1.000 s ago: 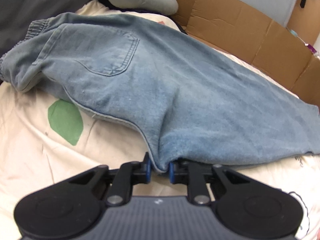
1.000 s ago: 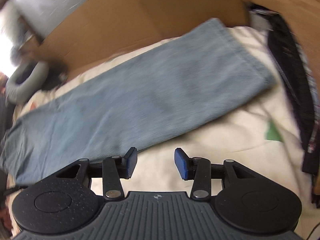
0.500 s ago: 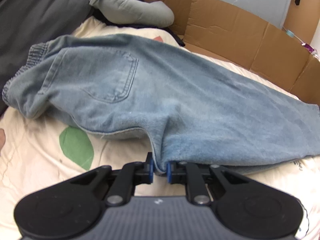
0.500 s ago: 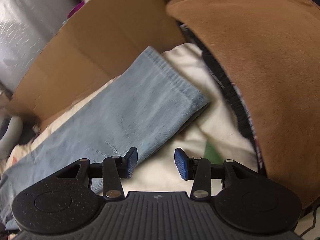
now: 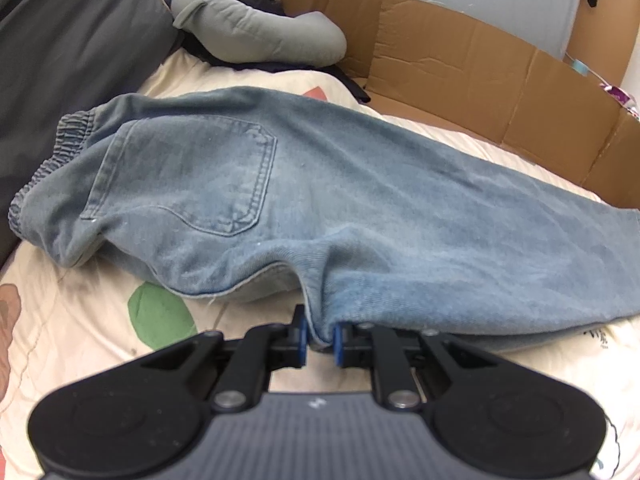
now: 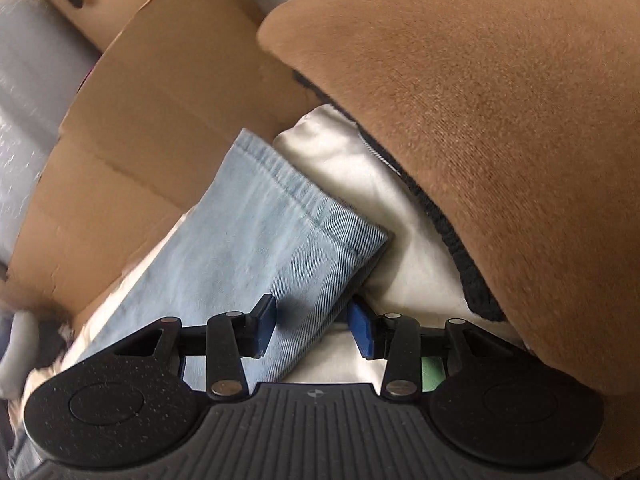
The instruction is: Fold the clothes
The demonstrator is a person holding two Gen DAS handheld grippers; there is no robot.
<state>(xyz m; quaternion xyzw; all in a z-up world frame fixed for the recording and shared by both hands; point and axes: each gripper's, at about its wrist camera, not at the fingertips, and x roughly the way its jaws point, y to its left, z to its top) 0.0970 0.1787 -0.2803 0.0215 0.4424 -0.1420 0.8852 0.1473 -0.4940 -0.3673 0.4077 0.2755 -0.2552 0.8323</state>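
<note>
1. Jeans (image 5: 360, 200) lie stretched across the bed's cream quilt (image 5: 100, 340), elastic waistband at my far left, back pocket facing up, legs running off to the right.
2. My left claw (image 5: 319, 338) is clamped on the near edge of the denim at the crotch seam, a fold of cloth pinched between the blue pads.
3. Behind the jeans I see a grey pillow (image 5: 256, 32), then cardboard panels (image 5: 480, 68) standing along the bed's far side.
4. My right claw (image 6: 312, 330) stands apart over the leg hem (image 6: 288, 220); its left finger sits above the denim, its right finger just beside the hem corner.
5. Furthest right, a brown blanket (image 6: 500, 140) bulks close beside the claw.
</note>
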